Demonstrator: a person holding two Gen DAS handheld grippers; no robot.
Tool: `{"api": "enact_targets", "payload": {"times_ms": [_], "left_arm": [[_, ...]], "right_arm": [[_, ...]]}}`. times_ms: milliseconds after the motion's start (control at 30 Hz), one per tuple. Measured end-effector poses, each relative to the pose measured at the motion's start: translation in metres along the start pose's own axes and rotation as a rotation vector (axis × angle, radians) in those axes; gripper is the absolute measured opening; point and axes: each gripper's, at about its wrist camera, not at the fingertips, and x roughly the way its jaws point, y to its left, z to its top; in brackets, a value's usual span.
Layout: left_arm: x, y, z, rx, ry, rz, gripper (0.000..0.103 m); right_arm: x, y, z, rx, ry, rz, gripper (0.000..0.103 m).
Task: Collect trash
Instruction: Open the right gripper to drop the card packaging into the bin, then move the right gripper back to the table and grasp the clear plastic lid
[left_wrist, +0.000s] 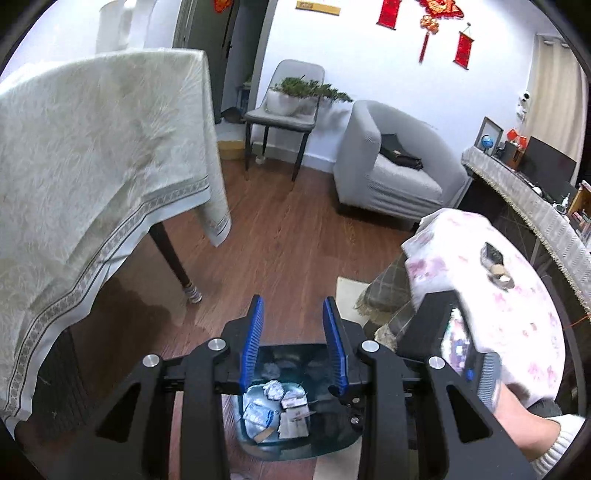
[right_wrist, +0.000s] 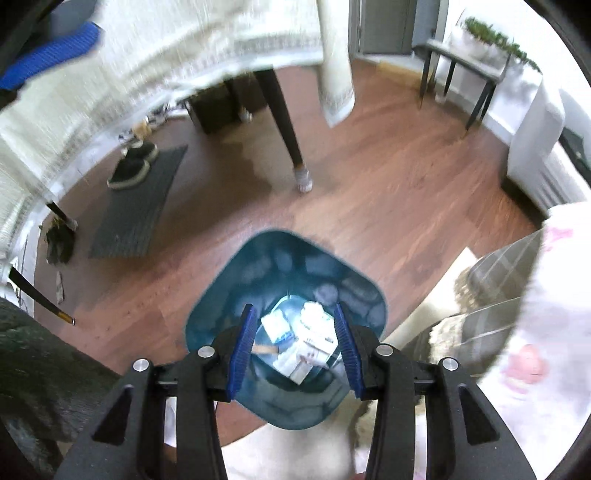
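A dark teal trash bin (right_wrist: 236, 273) stands on the wooden floor below both grippers. Several pieces of white paper and wrapper trash (right_wrist: 303, 339) lie at its bottom; they also show in the left wrist view (left_wrist: 280, 408), inside the bin (left_wrist: 310, 360). My left gripper (left_wrist: 294, 314) is open and empty above the bin. My right gripper (right_wrist: 294, 314) is open and empty, directly over the bin's mouth. The right gripper's black body (left_wrist: 436, 332) shows at the right of the left wrist view.
A table with a cream tablecloth (left_wrist: 92, 166) stands to the left, its leg (right_wrist: 284, 122) near the bin. A small table with a pink floral cloth (left_wrist: 498, 280) holding a small dark object (left_wrist: 493, 254) is at right. A grey armchair (left_wrist: 388, 166), chair and slippers (right_wrist: 133, 162) stand further off.
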Motion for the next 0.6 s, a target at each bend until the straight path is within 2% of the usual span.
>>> {"api": "enact_targets", "payload": {"times_ms": [300, 467, 600], "left_arm": [[-0.003, -0.035, 0.021, 0.031, -0.053, -0.005, 0.037], [0.005, -0.059, 0.027, 0.041, -0.056, -0.025, 0.04], [0.012, -0.08, 0.03, 0.067, -0.059, -0.05, 0.046]], "right_arm": [[-0.075, -0.023, -0.001, 0.015, -0.153, -0.011, 0.044], [-0.101, -0.039, -0.008, 0.036, -0.193, -0.032, 0.044], [-0.119, -0.056, -0.019, 0.059, -0.216, -0.058, 0.044]]}}
